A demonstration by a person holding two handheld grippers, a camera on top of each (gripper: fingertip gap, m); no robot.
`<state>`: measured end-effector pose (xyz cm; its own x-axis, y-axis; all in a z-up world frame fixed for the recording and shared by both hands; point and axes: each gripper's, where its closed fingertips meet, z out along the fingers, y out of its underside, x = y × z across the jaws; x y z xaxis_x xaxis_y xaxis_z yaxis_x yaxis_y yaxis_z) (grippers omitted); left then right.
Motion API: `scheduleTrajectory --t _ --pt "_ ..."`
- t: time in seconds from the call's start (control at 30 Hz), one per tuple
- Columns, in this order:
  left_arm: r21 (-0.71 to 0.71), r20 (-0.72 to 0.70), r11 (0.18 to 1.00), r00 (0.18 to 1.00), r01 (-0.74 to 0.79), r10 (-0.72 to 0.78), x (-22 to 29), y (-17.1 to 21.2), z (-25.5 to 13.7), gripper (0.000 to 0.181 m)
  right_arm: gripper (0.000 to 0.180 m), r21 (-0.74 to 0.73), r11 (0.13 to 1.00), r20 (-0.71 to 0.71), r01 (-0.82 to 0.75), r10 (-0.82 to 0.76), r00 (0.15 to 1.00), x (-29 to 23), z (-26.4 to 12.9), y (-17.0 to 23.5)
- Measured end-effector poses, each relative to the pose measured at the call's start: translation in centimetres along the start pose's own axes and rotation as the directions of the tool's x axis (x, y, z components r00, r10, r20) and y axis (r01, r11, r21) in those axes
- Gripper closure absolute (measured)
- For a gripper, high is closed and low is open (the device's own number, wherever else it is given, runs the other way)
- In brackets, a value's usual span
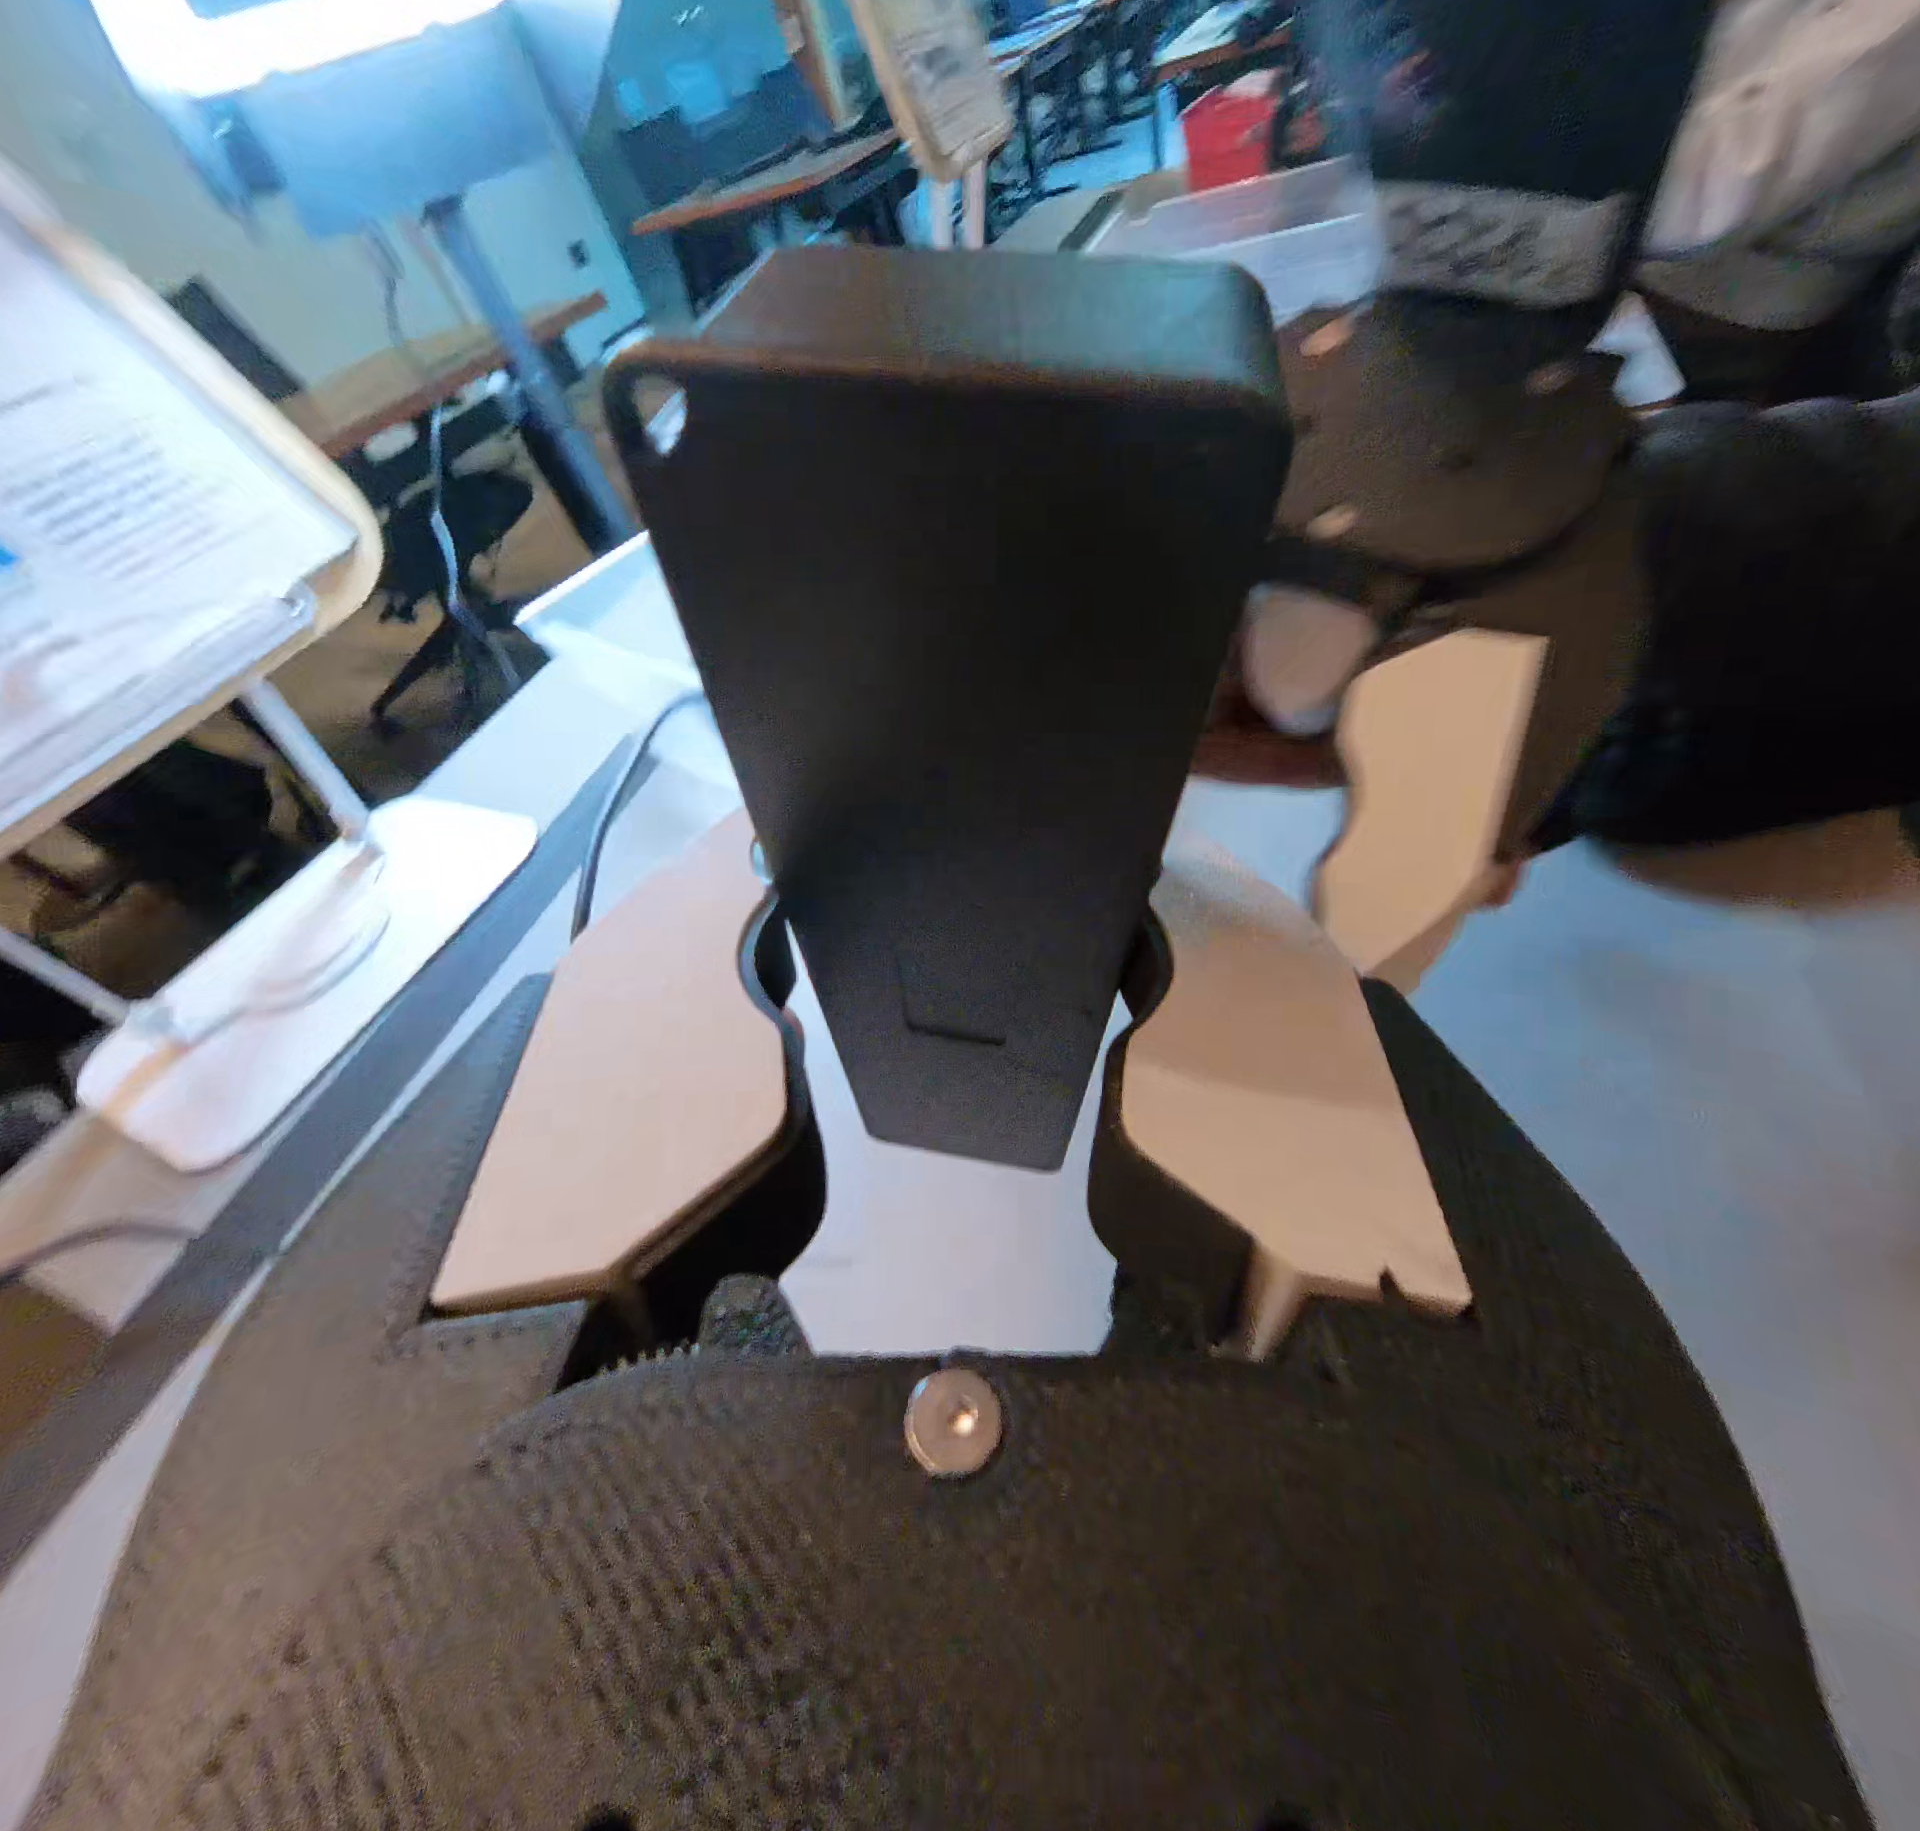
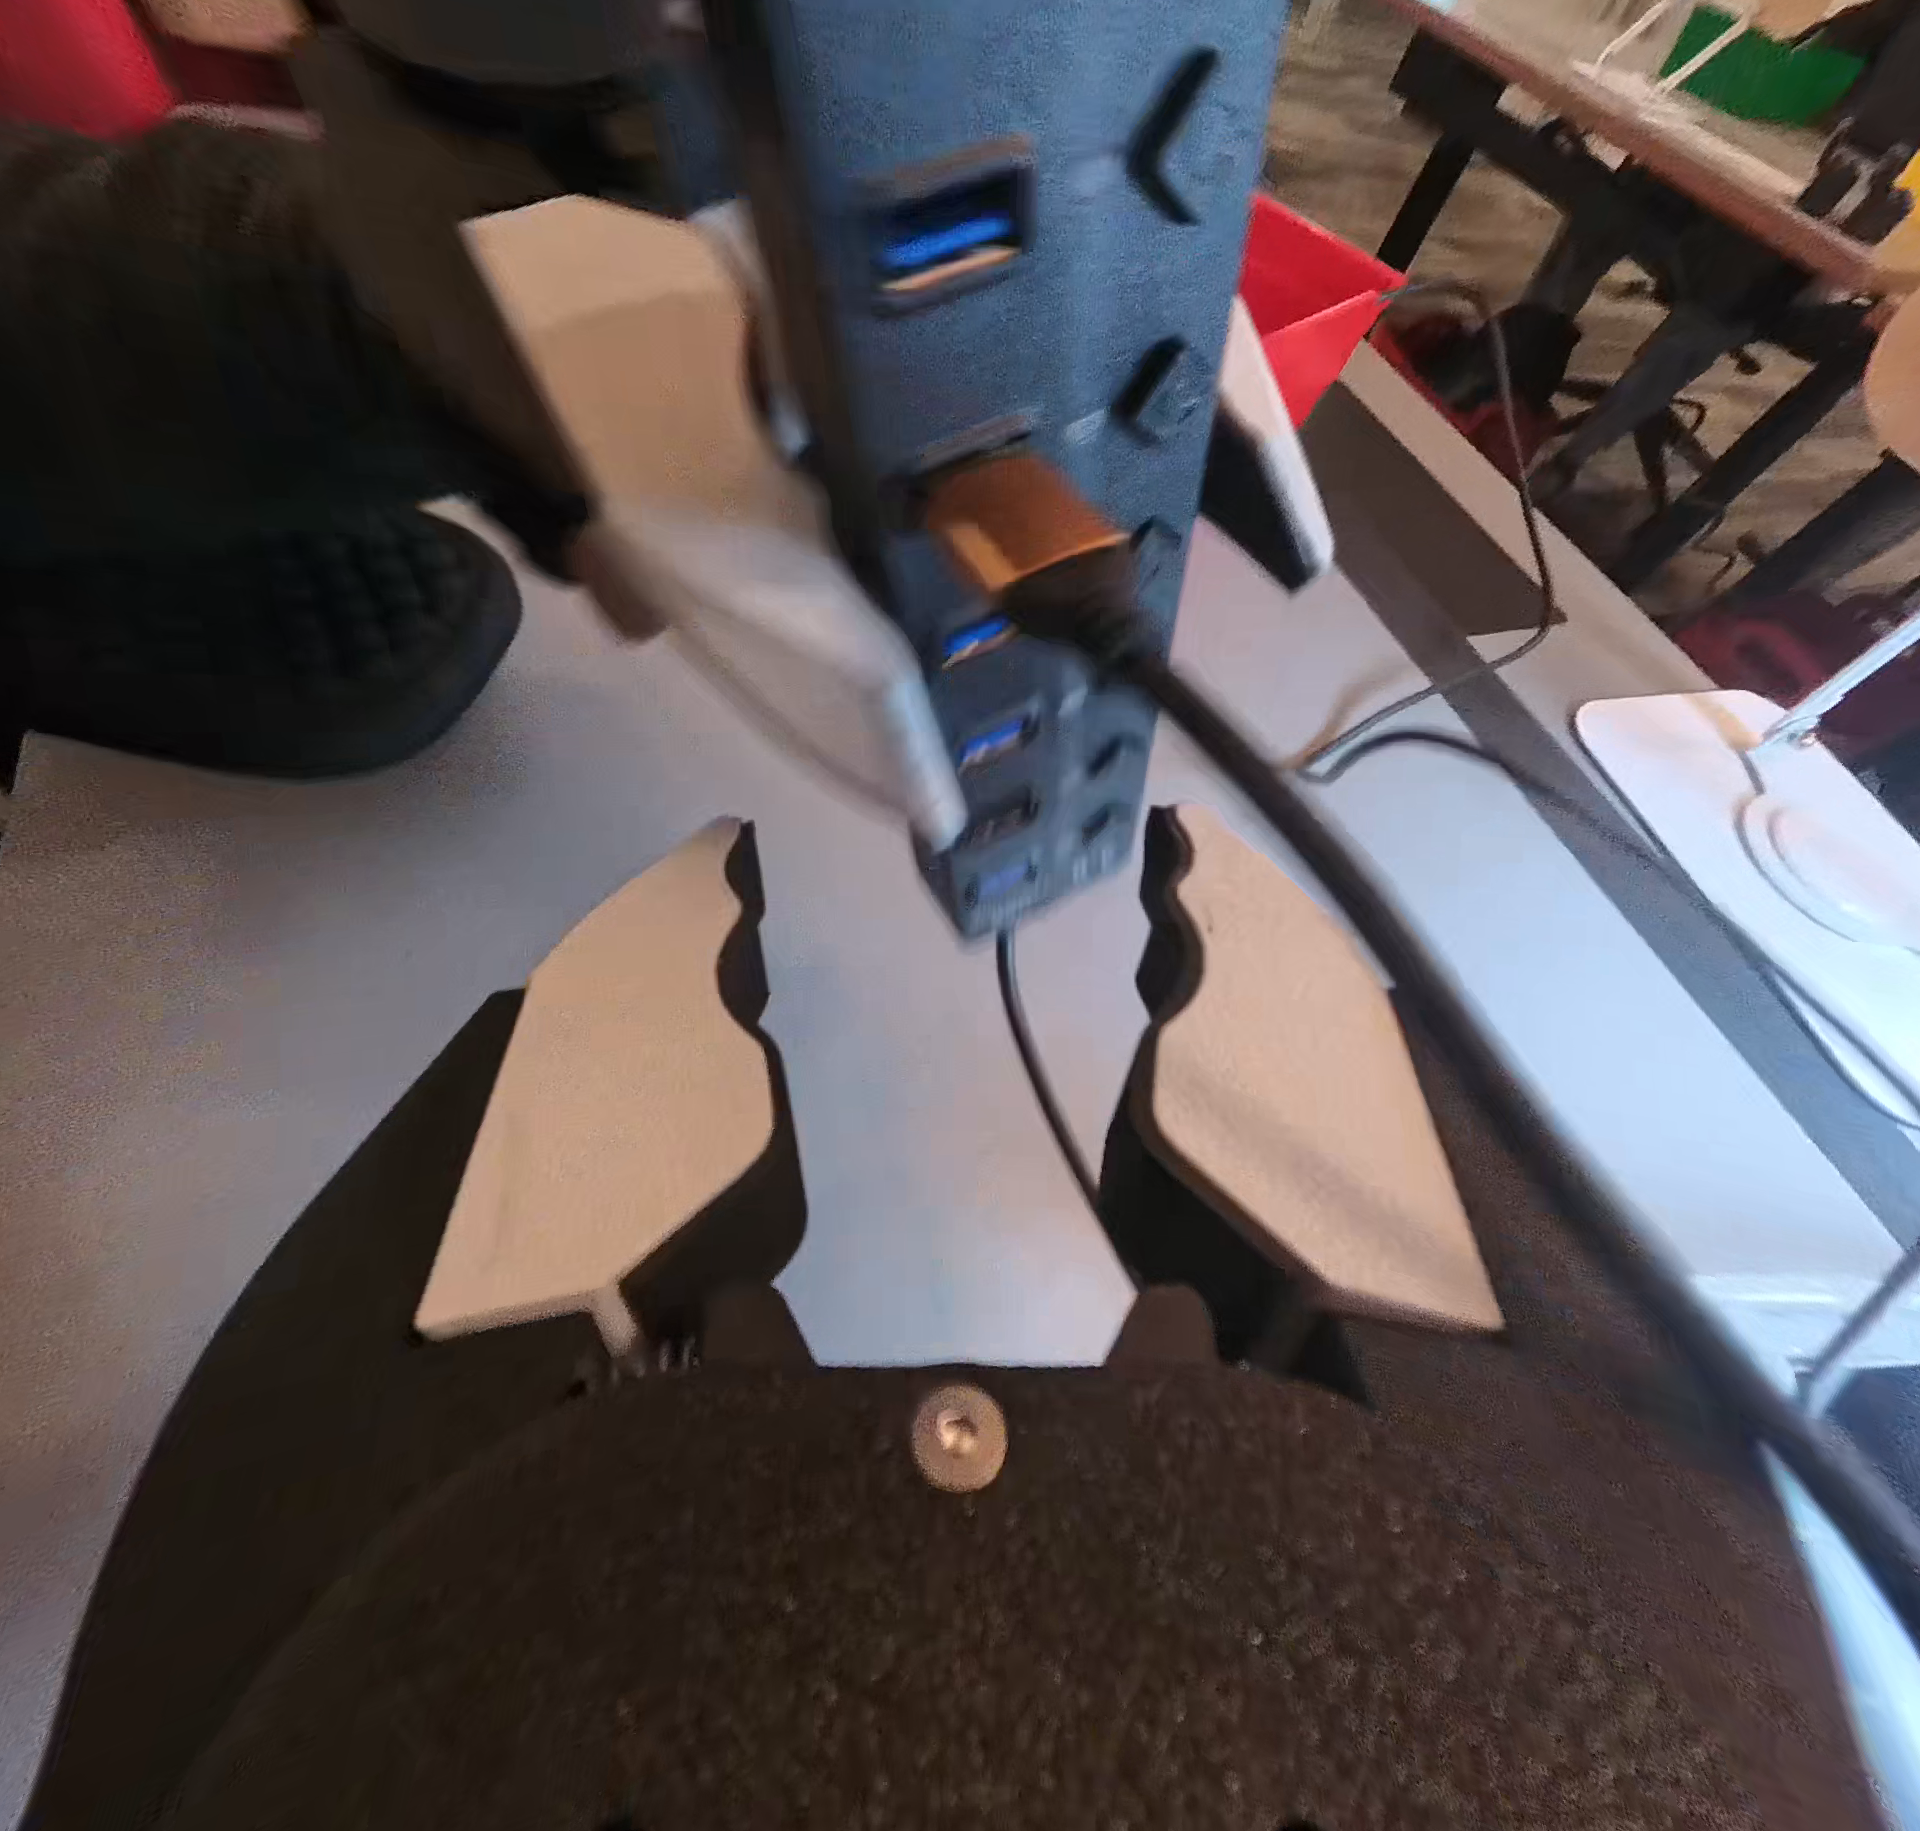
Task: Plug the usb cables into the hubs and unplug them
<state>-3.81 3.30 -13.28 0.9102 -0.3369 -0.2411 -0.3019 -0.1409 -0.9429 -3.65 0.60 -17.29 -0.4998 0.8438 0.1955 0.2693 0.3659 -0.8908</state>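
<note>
In the left wrist view my left gripper (image 1: pixel 961 908) is shut on the narrow end of a black USB hub (image 1: pixel 956 586), whose plain back faces this camera. In the right wrist view the hub (image 2: pixel 997 347) stands tilted with its row of blue ports showing, clamped between the left gripper's white fingers (image 2: pixel 790 628). A gold USB plug (image 2: pixel 1023 524) sits in a middle port, and its thick black cable (image 2: pixel 1455 1002) runs off to the lower right. My right gripper (image 2: pixel 951 836) is open and empty just below the hub's lower end. It also shows in the left wrist view (image 1: pixel 1444 742).
The white table (image 2: pixel 312 950) has a dark seam (image 2: pixel 1621 825) on its right. A white stand base (image 2: pixel 1787 825) sits beyond it and also shows in the left wrist view (image 1: pixel 312 960). A red bin (image 2: pixel 1314 295) is behind the hub. A thin hub cable (image 2: pixel 1034 1064) runs between my right fingers. My hands' fingertips stand some 4 centimetres from each other.
</note>
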Motion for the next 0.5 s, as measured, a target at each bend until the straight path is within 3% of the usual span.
scheduleTrajectory --t 0.07,0.17,0.27,0.37,0.43,0.5 --pt "-0.012 -0.03 0.989 0.989 0.145 -0.145 -1.5 1.5 -0.9 0.119 0.109 -0.035 0.999 0.06 0.028 -0.026 0.998 -1.0 -0.4 0.5" --pt "-0.024 -0.043 0.96 0.959 0.278 -0.279 -3.0 3.9 -1.5 0.119 0.115 -0.136 0.982 0.318 0.135 -0.085 0.944 -5.1 -1.9 1.8" --pt "-0.107 -0.049 0.953 0.955 0.285 -0.291 -2.6 6.5 -1.2 0.119 0.123 0.083 0.992 0.558 0.1 -0.13 0.82 -9.1 -5.4 -2.4" --pt "-0.135 -0.102 0.957 0.957 0.258 -0.273 -1.1 6.8 -0.6 0.119 0.131 0.176 0.982 0.44 0.074 -0.146 0.886 -5.7 -6.5 -6.5" --pt "-0.116 -0.154 0.967 0.957 0.229 -0.245 0.1 6.0 -0.5 0.119 0.132 0.077 0.979 0.262 0.187 -0.201 0.944 -1.5 -5.5 -6.0" --pt "-0.113 -0.164 0.975 0.964 0.194 -0.211 0.9 5.6 -0.4 0.119 0.131 -0.079 0.964 0.211 0.253 -0.232 0.95 0.6 -4.3 -4.0"
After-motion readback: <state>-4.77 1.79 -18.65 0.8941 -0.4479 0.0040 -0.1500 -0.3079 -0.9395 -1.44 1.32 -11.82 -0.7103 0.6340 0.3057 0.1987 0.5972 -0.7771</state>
